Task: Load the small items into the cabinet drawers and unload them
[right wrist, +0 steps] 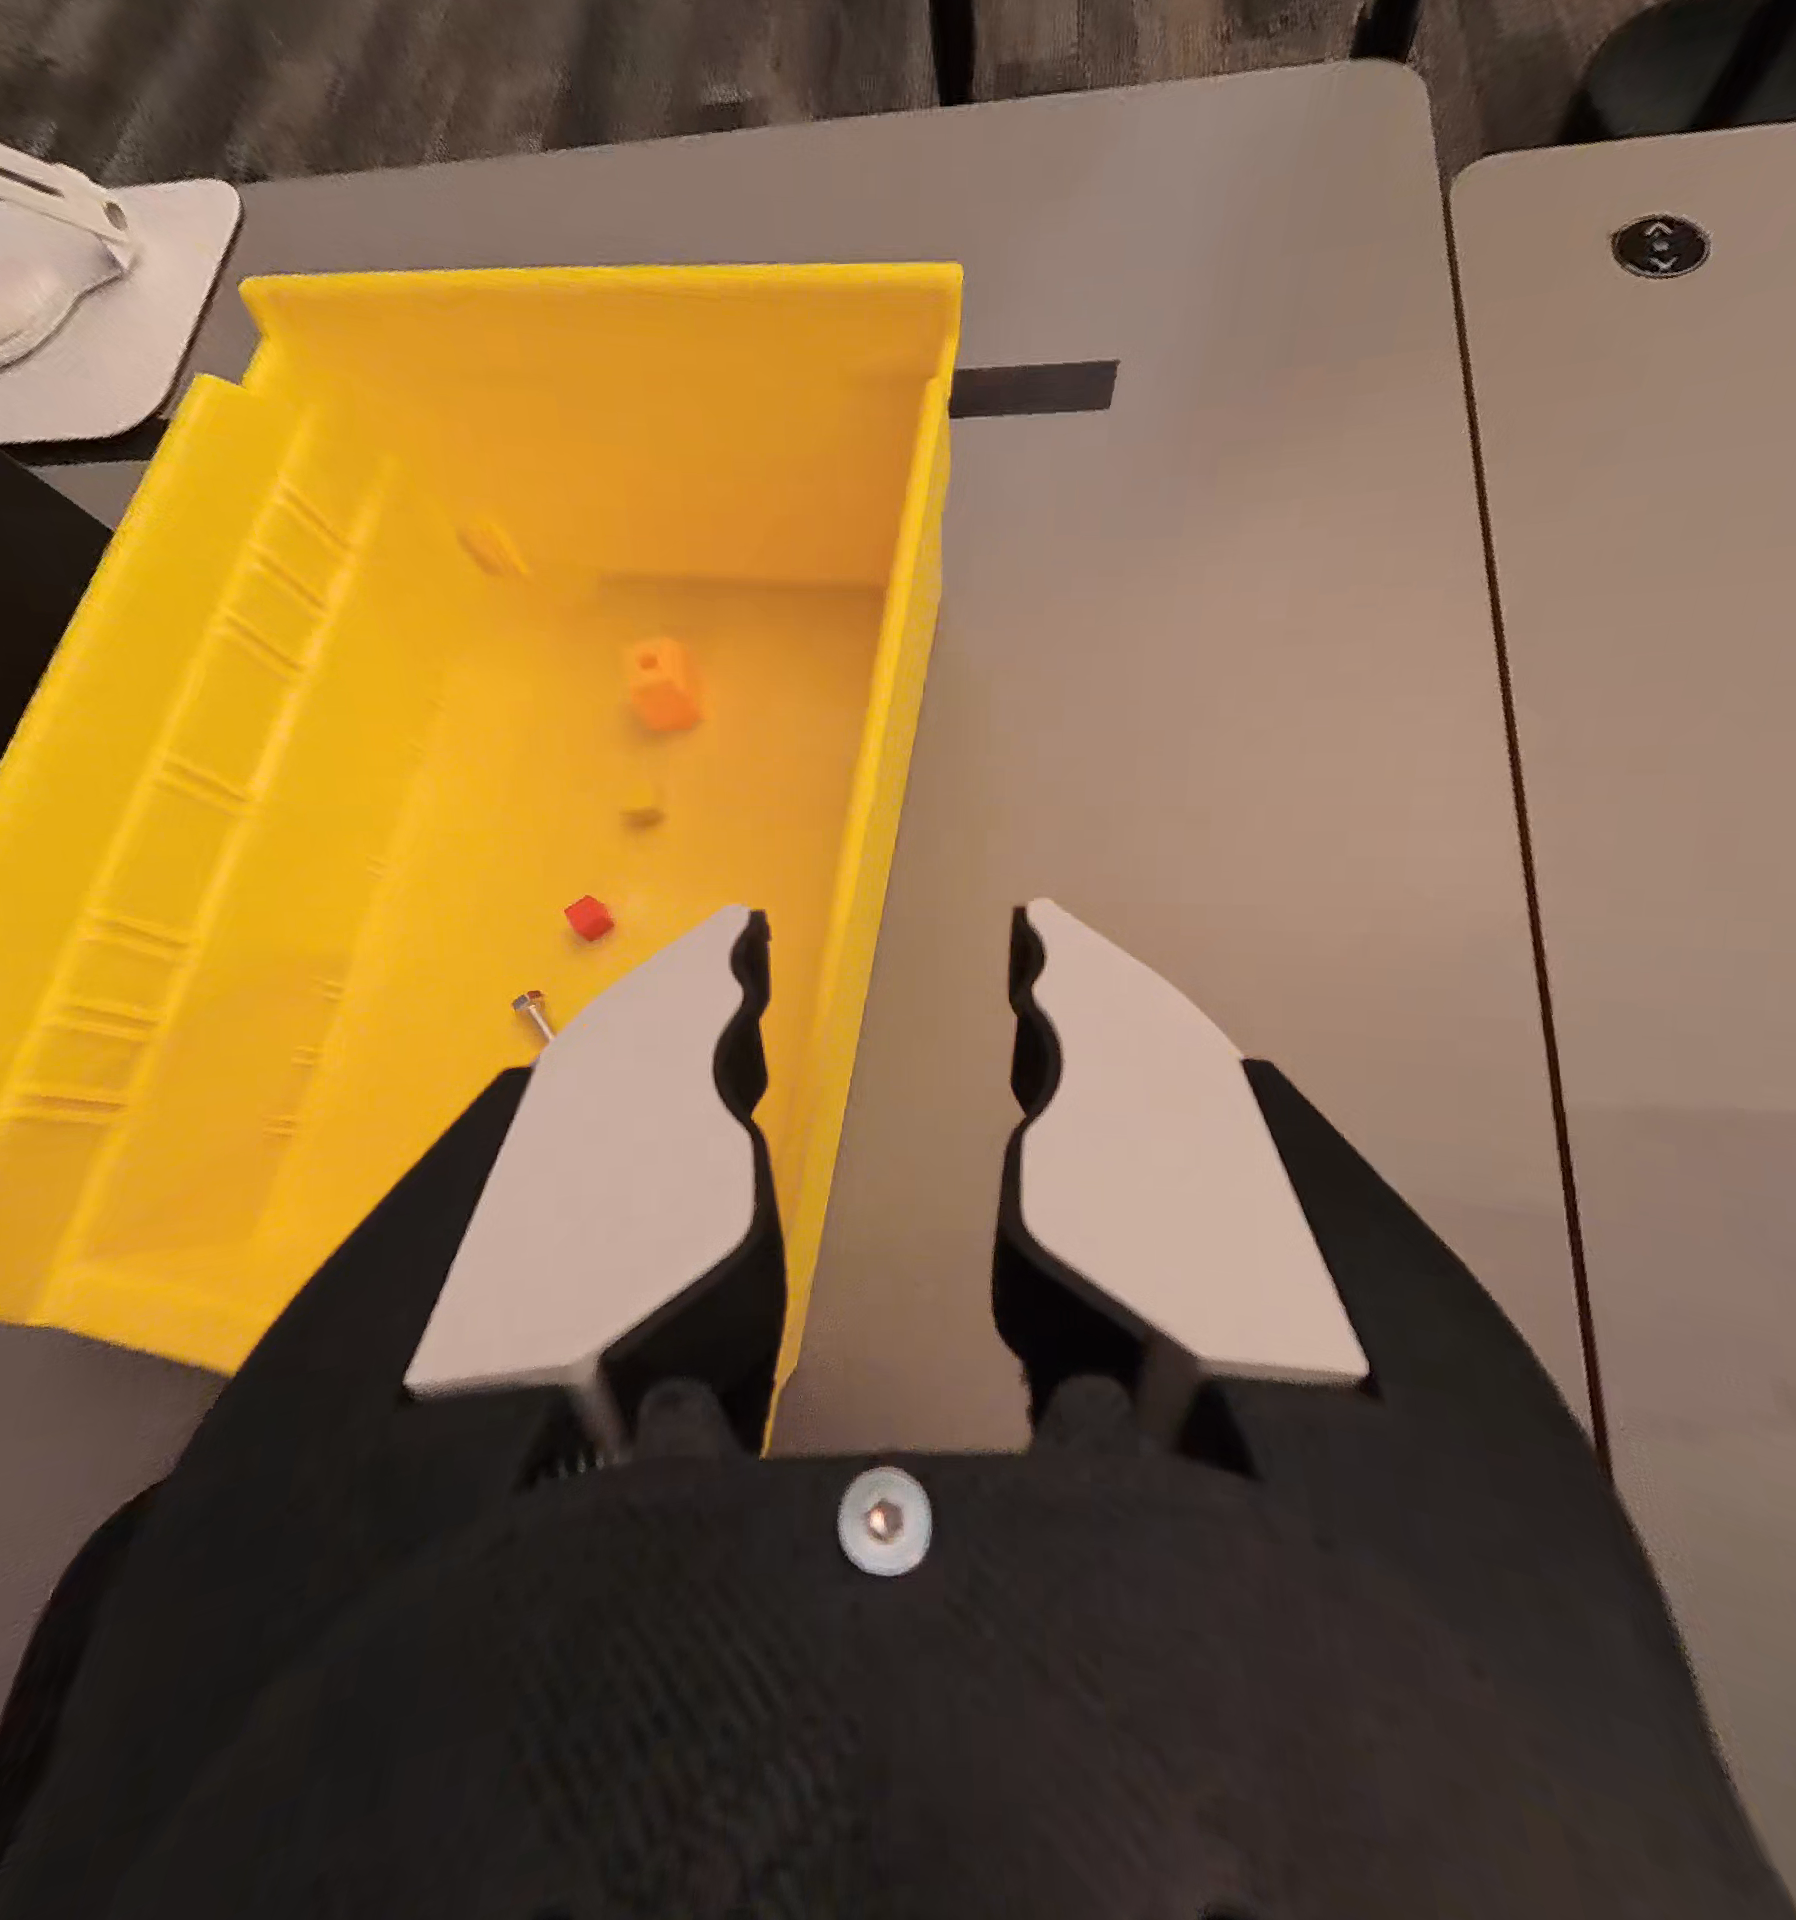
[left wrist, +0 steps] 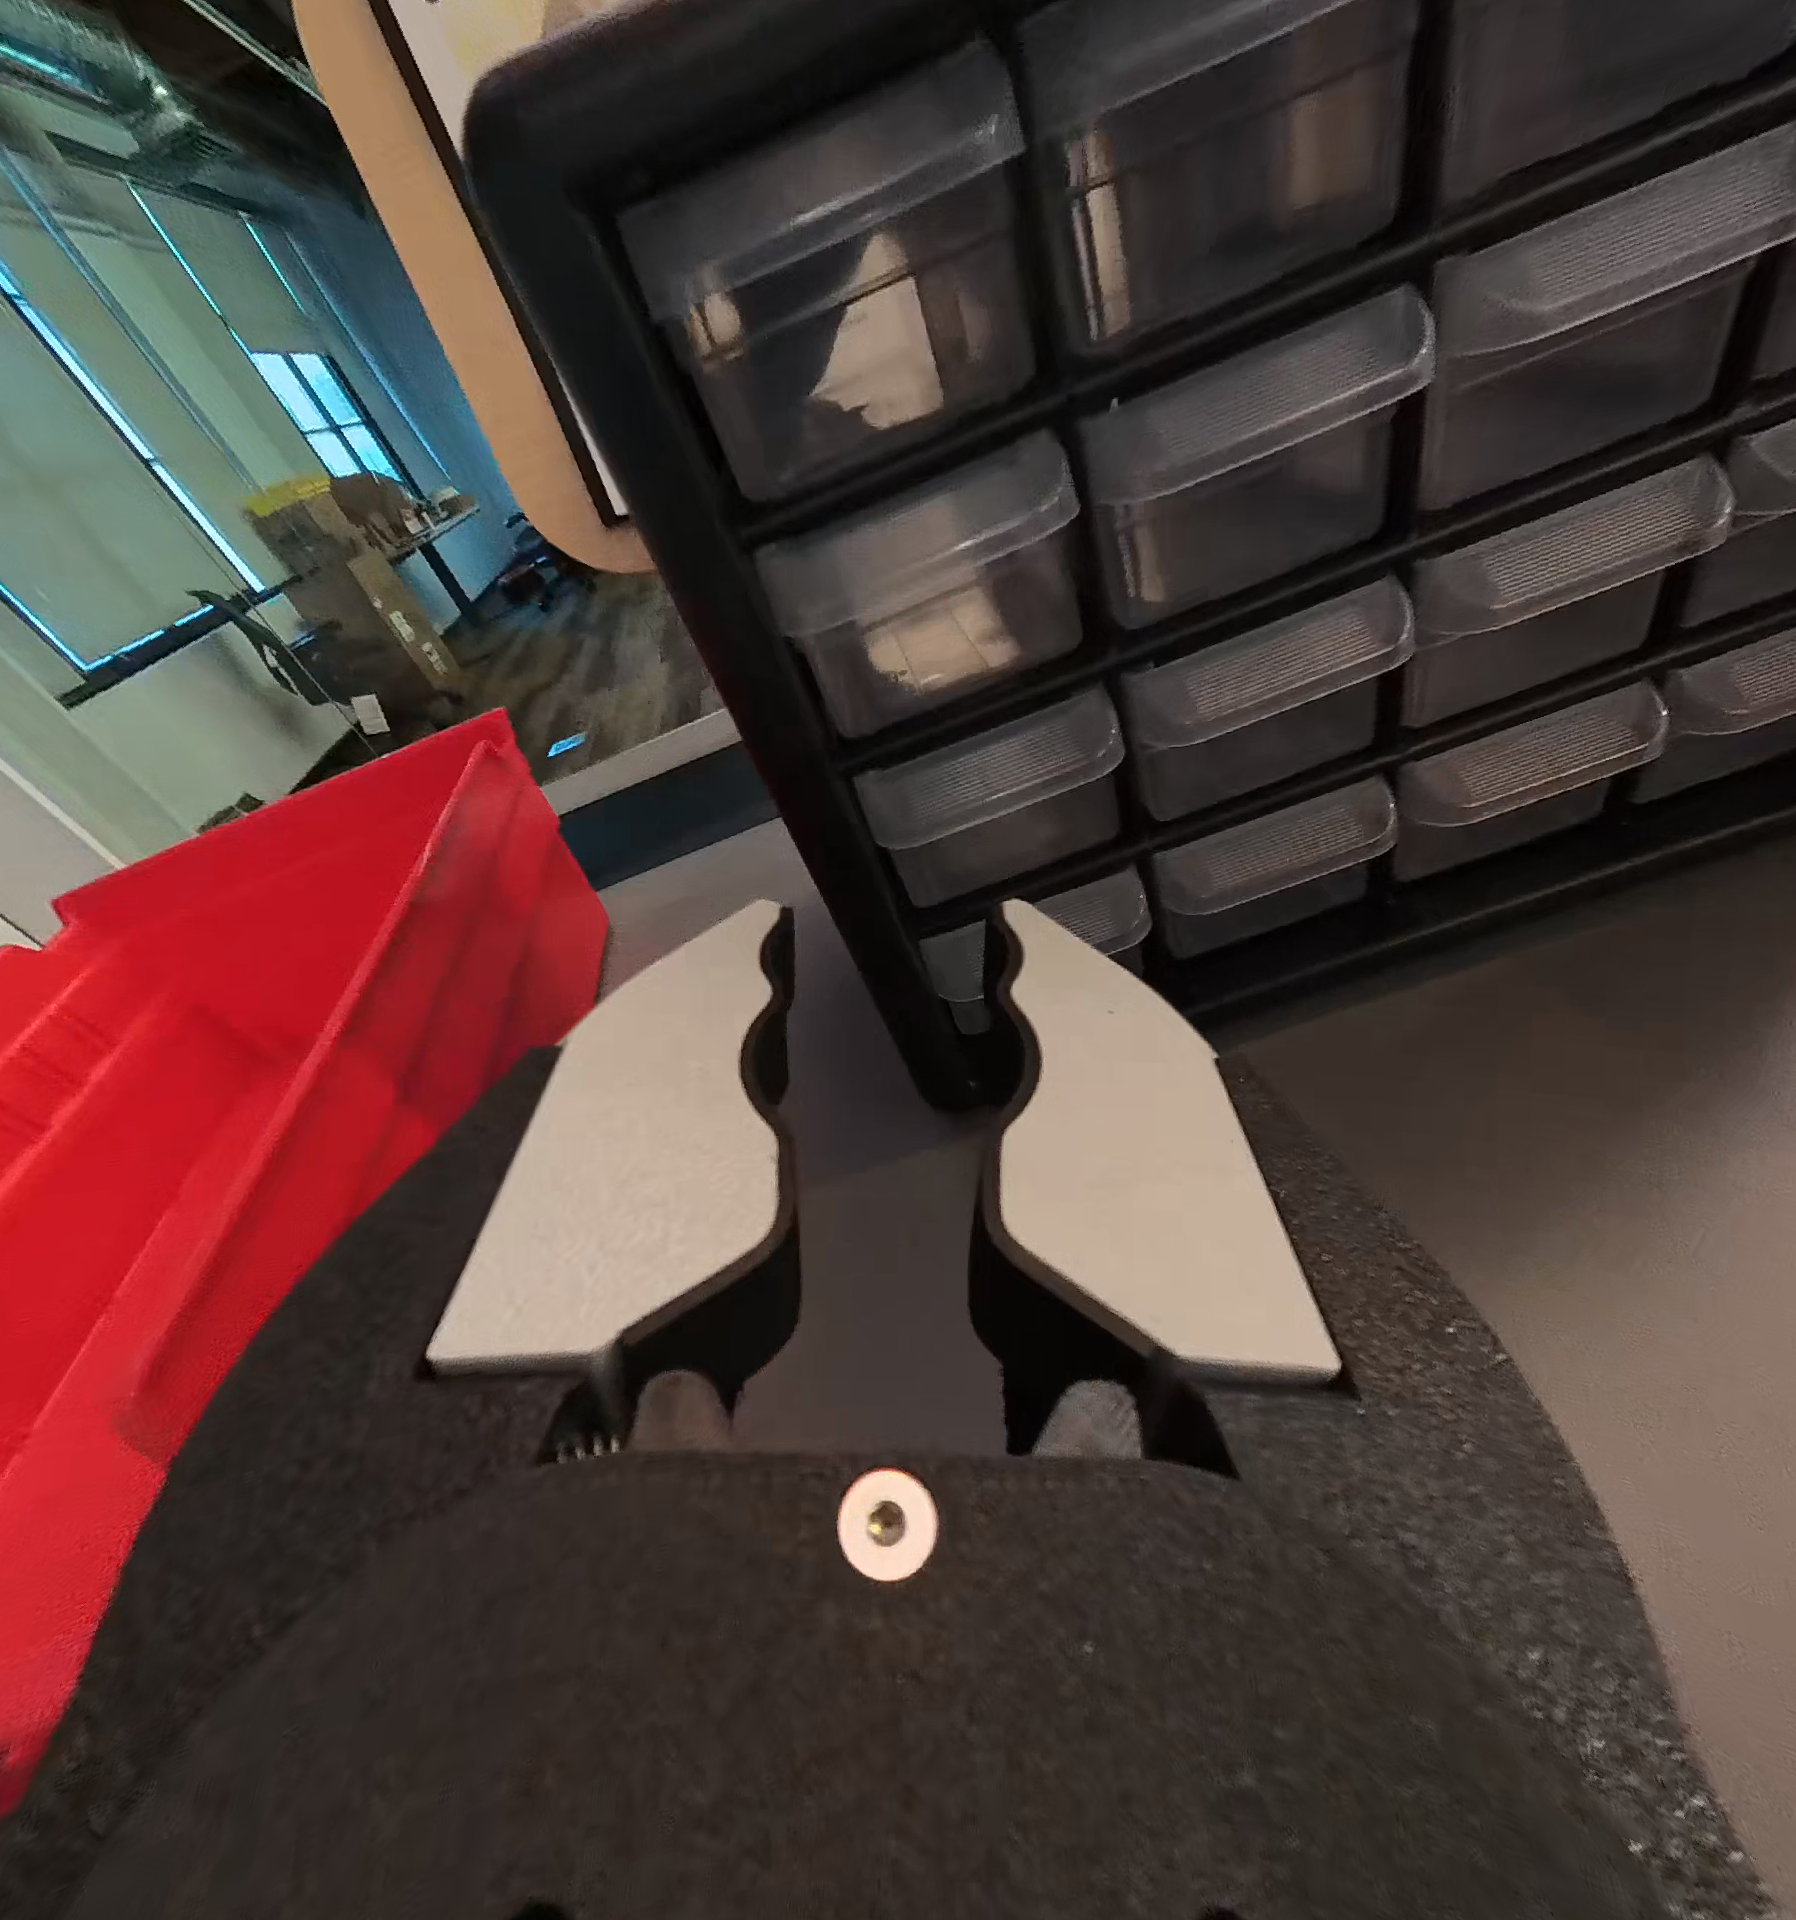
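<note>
Matte grey left tool point(left wrist: 892, 935) gapes before clear ribbed plastic cabinet drawers point(left wrist: 1258, 468).

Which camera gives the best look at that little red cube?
The right wrist view: the red cube lies on the floor of the yellow bin, unobstructed, just ahead of the right gripper. The left wrist view doesn't show it, only the drawer cabinet and a red bin.
</note>
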